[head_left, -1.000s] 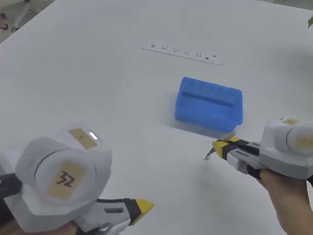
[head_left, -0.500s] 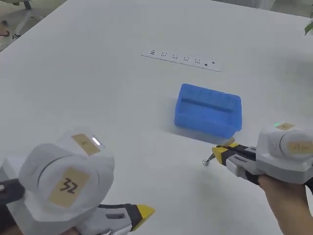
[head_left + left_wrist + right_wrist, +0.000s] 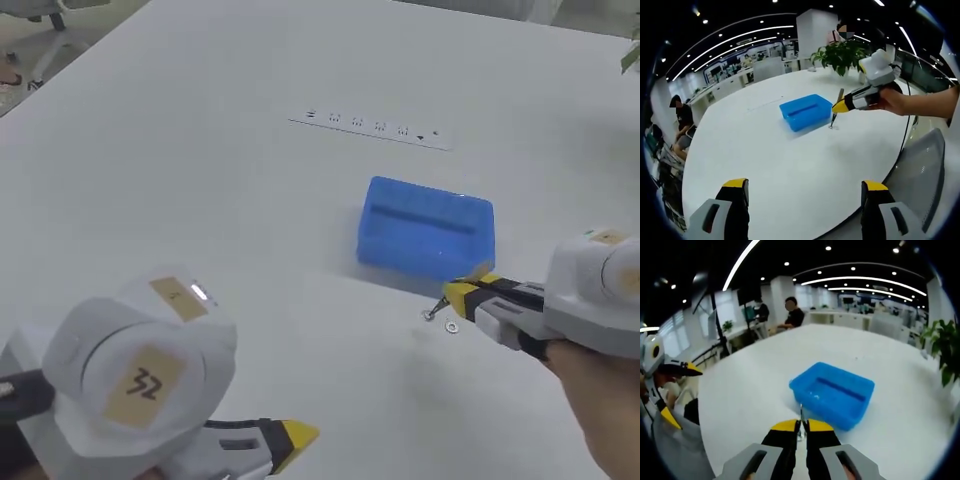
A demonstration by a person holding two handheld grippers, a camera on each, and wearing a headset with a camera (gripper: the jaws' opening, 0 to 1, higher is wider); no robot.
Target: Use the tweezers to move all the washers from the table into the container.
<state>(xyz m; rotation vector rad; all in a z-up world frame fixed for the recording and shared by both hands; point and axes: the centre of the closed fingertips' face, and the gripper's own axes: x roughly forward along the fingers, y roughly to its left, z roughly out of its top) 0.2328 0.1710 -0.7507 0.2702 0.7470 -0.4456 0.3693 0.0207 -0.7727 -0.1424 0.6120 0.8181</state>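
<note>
A blue rectangular container (image 3: pixel 425 225) stands on the white table (image 3: pixel 200 180). My right gripper (image 3: pixel 458 294) hovers just in front of it, shut on thin metal tweezers (image 3: pixel 436 308) that point down at the table. A small washer (image 3: pixel 452 327) lies on the table right beside the tweezers' tip. In the right gripper view the jaws (image 3: pixel 801 426) are pinched on the tweezers (image 3: pixel 801 412), with the container (image 3: pixel 832 392) just beyond. My left gripper (image 3: pixel 805 186) is held low at the near left, open and holding nothing; its yellow tip (image 3: pixel 298 435) is at the bottom of the head view.
A thin white strip with small dark marks (image 3: pixel 370 127) lies beyond the container. A potted plant (image 3: pixel 842 52) stands at the table's far side. A grey chair back (image 3: pixel 922 165) is near the table edge. People sit at desks in the background.
The right gripper and tweezers have shifted slightly right and toward the container. A washer now lies visible on the table beside the tip. The left gripper has held still.
</note>
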